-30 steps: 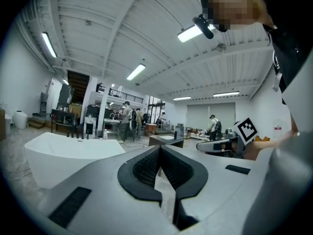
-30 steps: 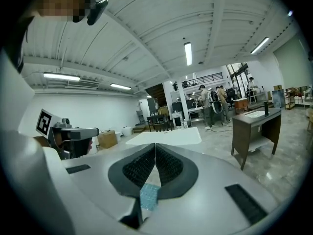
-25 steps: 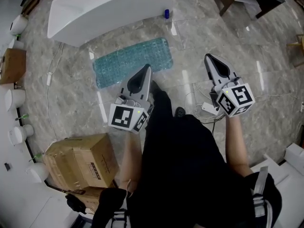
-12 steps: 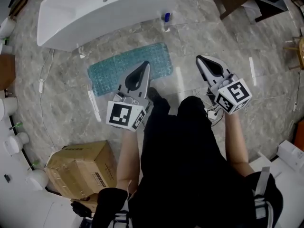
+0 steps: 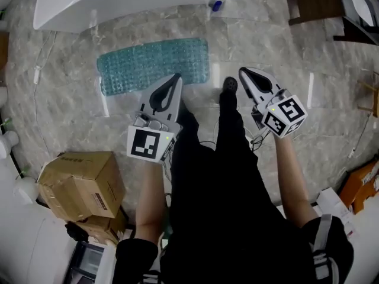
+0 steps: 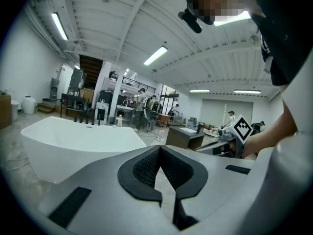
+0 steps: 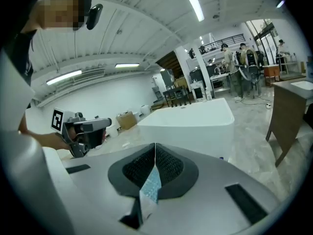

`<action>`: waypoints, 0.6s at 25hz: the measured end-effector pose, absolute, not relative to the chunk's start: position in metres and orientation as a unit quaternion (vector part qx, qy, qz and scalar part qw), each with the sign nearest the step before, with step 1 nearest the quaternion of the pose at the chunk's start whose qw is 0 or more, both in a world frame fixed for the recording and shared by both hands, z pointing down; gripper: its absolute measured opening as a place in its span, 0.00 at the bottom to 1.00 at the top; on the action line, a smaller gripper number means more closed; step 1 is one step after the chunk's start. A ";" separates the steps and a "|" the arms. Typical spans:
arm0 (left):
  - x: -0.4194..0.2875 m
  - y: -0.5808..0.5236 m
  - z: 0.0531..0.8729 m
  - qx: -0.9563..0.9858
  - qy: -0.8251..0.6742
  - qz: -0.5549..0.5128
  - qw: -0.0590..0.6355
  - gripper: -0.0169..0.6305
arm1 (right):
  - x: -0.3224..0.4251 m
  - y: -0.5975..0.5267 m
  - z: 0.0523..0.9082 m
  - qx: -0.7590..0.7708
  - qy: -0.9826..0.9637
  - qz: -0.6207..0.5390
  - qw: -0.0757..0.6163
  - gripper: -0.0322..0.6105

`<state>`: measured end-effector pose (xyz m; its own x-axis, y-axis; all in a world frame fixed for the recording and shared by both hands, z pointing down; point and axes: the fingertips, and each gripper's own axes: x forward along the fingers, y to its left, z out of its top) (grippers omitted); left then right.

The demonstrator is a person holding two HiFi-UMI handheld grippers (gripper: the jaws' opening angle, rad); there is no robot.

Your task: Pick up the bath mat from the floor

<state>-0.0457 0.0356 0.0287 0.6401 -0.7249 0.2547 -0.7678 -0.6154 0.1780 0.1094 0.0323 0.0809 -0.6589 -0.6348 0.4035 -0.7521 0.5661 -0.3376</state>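
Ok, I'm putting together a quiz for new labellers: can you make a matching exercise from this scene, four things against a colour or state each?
Things:
1. bath mat
2. bathtub
3. cardboard box
4. right gripper

Descriptions:
A. white
B. jaws shut, nothing held
C. teal, lying flat
D. brown

Pairs: 1-C, 2-A, 3-D, 4-B

bath mat (image 5: 153, 64): blue-green, bumpy dots | bathtub (image 5: 118, 2): white | floor (image 5: 65, 117): grey, swirly | box (image 5: 80, 185): brown | trousers (image 5: 231, 158): black | left gripper (image 5: 176, 77): grey, black-and-white squares | right gripper (image 5: 243, 71): grey, black-and-white squares
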 end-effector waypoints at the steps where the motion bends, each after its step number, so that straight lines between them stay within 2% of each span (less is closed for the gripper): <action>1: -0.040 0.030 0.039 0.889 -0.428 0.079 0.143 0.05 | 0.113 0.024 0.096 0.385 -0.878 0.255 0.125 0.07; 8: 0.015 -0.010 0.132 0.837 -0.497 0.050 0.224 0.05 | 0.132 -0.019 0.214 0.312 -0.883 0.306 0.172 0.07; 15: 0.047 -0.028 0.293 0.822 -0.498 0.097 0.259 0.05 | 0.143 -0.025 0.389 0.289 -0.868 0.353 0.197 0.07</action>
<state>0.0474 -0.0279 0.2928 0.4861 -0.7680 0.4169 -0.8684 -0.3713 0.3286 0.1434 -0.0250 0.3892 -0.7557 -0.3616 0.5461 -0.6400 0.5845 -0.4988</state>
